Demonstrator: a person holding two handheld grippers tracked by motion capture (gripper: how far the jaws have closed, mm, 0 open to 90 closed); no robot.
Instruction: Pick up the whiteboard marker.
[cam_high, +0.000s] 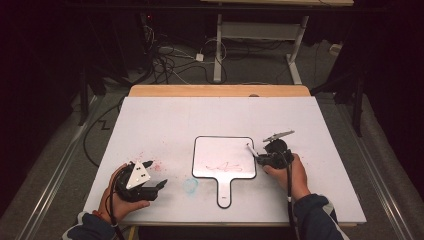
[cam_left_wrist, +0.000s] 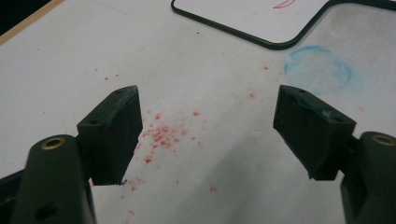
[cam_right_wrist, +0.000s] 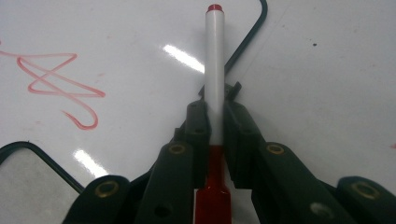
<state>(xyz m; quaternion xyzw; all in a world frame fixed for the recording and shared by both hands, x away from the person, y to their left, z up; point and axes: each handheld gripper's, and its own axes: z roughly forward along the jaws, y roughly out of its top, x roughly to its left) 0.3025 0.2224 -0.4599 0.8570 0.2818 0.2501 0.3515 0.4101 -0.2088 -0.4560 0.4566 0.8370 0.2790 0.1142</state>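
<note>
Red-tipped white marker (cam_right_wrist: 215, 70) sits clamped in right hand-held gripper (cam_right_wrist: 215, 119); left hand-held gripper (cam_left_wrist: 208, 135) gapes wide.

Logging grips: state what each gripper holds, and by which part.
Right gripper: shut on the marker, gripped on its barrel near the red rear end. Left gripper: open, holding nothing.

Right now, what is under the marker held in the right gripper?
The marker, clamped in the right gripper, lies over the small whiteboard near its dark rim, away from the red scribble. The surface right beneath the barrel is covered.

Right tongs (cam_high: 256, 155) — marker (cam_high: 251, 150) over whiteboard (cam_high: 223, 145)
</note>
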